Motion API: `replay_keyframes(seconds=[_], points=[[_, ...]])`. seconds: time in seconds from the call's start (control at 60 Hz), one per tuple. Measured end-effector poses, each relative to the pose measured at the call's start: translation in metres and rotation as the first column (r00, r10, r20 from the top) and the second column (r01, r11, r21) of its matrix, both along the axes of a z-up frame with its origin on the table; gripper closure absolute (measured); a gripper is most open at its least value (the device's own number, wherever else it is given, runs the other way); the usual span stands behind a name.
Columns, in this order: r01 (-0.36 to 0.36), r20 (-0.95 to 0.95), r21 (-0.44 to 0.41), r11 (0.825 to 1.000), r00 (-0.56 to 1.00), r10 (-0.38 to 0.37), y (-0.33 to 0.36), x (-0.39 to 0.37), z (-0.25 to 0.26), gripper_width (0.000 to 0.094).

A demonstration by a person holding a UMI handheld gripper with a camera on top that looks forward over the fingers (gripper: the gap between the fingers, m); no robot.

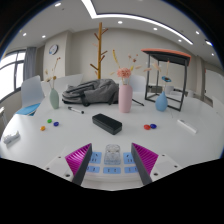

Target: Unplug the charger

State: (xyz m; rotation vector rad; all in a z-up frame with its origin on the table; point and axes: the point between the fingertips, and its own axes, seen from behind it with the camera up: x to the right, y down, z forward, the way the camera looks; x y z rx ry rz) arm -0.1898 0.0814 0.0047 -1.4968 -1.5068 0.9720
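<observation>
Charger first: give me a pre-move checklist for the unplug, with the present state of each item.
1. Charger found: cannot tell. A black block lies on the white table, but no plug or cable shows on it.
2. Socket or power strip found: cannot tell. A pale object sits between the tongs; its kind is unclear.
3. Tongs open: ok, the pads stand apart.
4. Tongs empty: ok, nothing is pinched.
5. Way to the black block: ok, only small coloured bits lie to the sides.
6. Pink bottle out of the path: ok, it stands beyond the block.
</observation>
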Motion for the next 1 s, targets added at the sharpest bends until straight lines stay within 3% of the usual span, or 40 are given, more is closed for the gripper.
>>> replay_keyframes(seconds=[0.117,0.15,0.167,0.2,0.283,0.367,0.5,0.567,0.667,0.8,1.0], points=[[-0.006,0.018,-0.014,1.0,1.0,0.006,-0.001,-0.009,-0.002,0.018],[-0.01,0.022,-0.014,1.0,1.0,0.01,-0.002,-0.011,-0.003,0.0299],[-0.015,0.028,-0.012,1.0,0.999,0.015,-0.003,-0.012,-0.004,0.0405],[-0.01,0.034,0.0,1.0,0.999,0.01,0.0,-0.014,-0.005,0.0748],[-0.002,0.046,-0.006,1.0,0.999,0.003,-0.001,-0.017,-0.005,0.0843],[-0.019,0.05,-0.015,1.0,0.999,0.019,-0.002,-0.018,0.001,0.0865],[0.0,-0.088,-0.111,0.994,0.996,-0.01,0.01,-0.029,0.108,0.0866],[0.019,-0.054,-0.164,0.986,0.998,-0.028,0.026,-0.026,0.139,0.0865],[0.042,-0.032,-0.158,0.987,0.998,-0.048,0.066,-0.015,0.164,0.0865],[0.095,0.021,-0.089,0.992,0.995,-0.093,0.13,-0.005,0.144,0.0865],[0.157,0.15,0.027,0.987,0.976,-0.16,0.197,0.012,0.054,0.0835]])
